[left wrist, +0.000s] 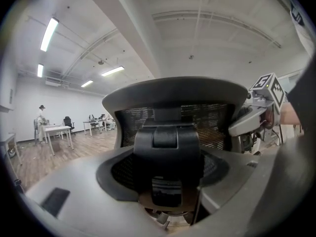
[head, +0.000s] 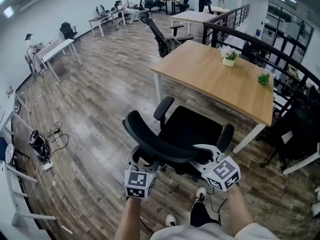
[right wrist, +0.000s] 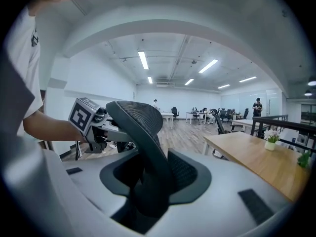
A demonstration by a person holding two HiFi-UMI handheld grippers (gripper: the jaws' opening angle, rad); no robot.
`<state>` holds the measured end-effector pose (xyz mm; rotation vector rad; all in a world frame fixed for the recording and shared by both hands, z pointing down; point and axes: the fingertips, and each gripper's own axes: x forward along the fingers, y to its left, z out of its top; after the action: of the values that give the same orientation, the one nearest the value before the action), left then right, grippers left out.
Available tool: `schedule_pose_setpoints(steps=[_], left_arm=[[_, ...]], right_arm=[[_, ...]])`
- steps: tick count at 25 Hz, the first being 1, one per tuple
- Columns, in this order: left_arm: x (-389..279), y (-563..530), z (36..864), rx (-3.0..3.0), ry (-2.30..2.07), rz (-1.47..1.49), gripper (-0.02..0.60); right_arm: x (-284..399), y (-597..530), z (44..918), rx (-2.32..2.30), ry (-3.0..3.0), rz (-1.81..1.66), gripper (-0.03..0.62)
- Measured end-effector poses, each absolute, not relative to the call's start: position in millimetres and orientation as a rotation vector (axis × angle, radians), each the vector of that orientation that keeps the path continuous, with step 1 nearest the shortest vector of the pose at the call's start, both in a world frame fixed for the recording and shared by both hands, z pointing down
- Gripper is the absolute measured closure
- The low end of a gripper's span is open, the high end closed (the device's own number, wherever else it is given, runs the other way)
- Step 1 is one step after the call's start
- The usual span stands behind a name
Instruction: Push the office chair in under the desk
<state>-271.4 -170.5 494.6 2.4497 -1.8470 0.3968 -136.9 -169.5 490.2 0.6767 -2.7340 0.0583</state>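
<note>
A black mesh office chair (head: 187, 129) stands just in front of the wooden desk (head: 215, 74), its seat facing the desk and its backrest (head: 155, 144) toward me. My left gripper (head: 137, 159) is at the backrest's left side, and in the left gripper view the backrest frame (left wrist: 170, 132) fills the gap between the jaws of the left gripper (left wrist: 168, 181). At the backrest's right end my right gripper (head: 202, 154) holds on, and in the right gripper view the backrest's curved edge (right wrist: 140, 127) sits pinched in the right gripper (right wrist: 153, 191).
Two small potted plants (head: 229, 58) (head: 264, 78) stand on the desk. Another black chair (head: 165, 39) is at the desk's far side, and a dark railing (head: 240, 39) runs behind. Cables (head: 42, 144) lie on the floor at left. White desks (head: 57, 51) line the far wall.
</note>
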Motion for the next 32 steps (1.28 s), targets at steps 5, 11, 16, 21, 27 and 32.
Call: schedule_pose_setpoints(steps=[5,11,16,21,27,32], left_arm=[[-257,-200,491,2.478,-1.825,0.354,0.259],[-247,-236,491,2.465,-1.821,0.36,0.259],[-225,-270,492,2.454,-1.818,0.374,0.259],[-199,-305,493,2.448,-1.822,0.38,0.259],[-165,-350,495,2.437,-1.827,0.38,0.259],[-138,-382,493,2.429,-1.849,0.362,0.259]], right_arm=[[-125,-197,485,0.676,-2.711,0.034,0.419],[-114,-235,484,0.675,-2.711,0.035,0.418],[-92,-269,487,0.671,-2.697,0.045,0.416],[-67,-304,489,0.674,-2.684,0.047,0.416],[-33,-357,490,0.76,-2.655,-0.013,0.408],[-6,-391,489,0.763,-2.64,-0.032,0.41]])
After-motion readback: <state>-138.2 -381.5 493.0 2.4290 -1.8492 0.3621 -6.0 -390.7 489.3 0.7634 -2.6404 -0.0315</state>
